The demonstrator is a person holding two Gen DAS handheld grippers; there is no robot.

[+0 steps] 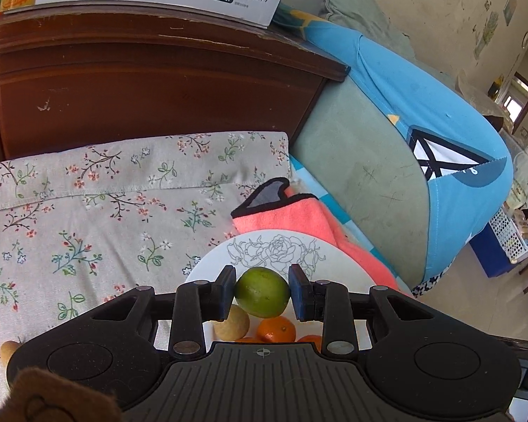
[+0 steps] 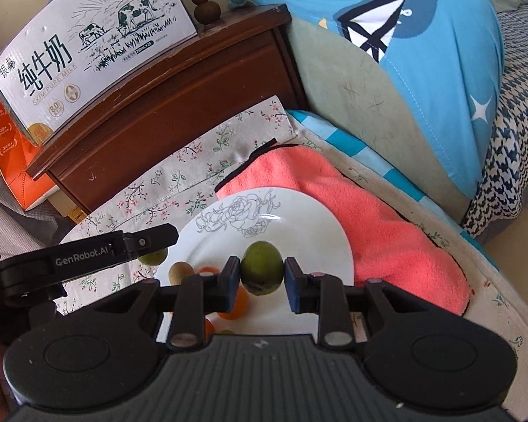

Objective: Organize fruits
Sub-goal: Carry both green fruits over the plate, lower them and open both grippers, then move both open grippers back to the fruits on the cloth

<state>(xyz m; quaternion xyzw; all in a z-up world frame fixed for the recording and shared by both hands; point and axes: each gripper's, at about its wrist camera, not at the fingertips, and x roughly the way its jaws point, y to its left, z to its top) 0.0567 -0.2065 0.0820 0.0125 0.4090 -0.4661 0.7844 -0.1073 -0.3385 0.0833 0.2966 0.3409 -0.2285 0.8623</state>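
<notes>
The white plate (image 2: 299, 246) with the rose drawing sat on the floral cloth (image 1: 88, 211), partly over the pink towel (image 2: 387, 228), and already carried oranges (image 1: 276, 328) and a yellowish fruit (image 1: 230, 323), so a fruit let go from above risked rolling off the rim or knocking the others. The left gripper (image 1: 262, 292) was clamped on a green lime (image 1: 262, 292) over the plate's near part. The right gripper (image 2: 262, 274) pinched a darker green fruit (image 2: 262, 272) above it, and both round skins might have slipped from the narrow pads.

left tool (image 1: 262, 292) clamped on a green fruit (image 1: 262, 292), right tool (image 2: 262, 273) likewise
</notes>
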